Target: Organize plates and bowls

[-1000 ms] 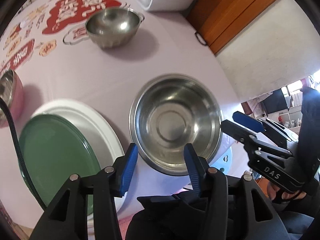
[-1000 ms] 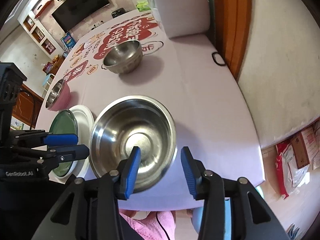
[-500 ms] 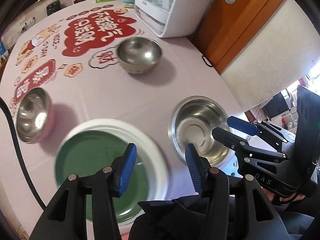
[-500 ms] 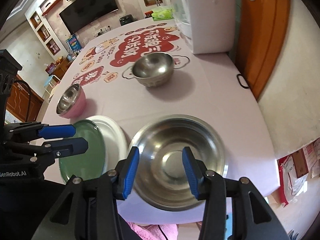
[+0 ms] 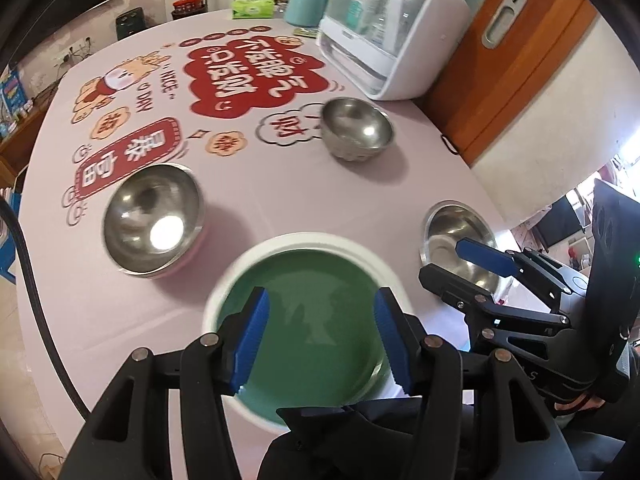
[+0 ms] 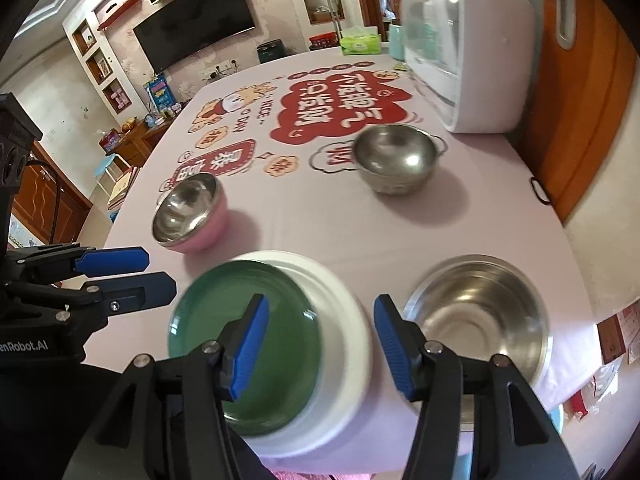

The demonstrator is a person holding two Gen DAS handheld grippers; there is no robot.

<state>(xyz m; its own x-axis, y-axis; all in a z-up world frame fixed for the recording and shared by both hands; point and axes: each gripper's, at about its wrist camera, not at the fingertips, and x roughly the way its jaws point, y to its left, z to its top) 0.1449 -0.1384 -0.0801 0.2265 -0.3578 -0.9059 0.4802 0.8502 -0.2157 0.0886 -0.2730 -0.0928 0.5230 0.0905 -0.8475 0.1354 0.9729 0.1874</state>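
Both grippers shifted off big steel bowl (image 6: 478,320) to green plate (image 5: 316,332); fingers opening, empty; pink bowl (image 6: 192,212) nr.

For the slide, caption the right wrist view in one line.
Empty right gripper, jaws opening, above a green plate stacked on a white plate, beside a wide steel bowl.

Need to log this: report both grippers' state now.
Left gripper: jaws opening, nothing between them.
Right gripper: jaws opening, nothing between them.
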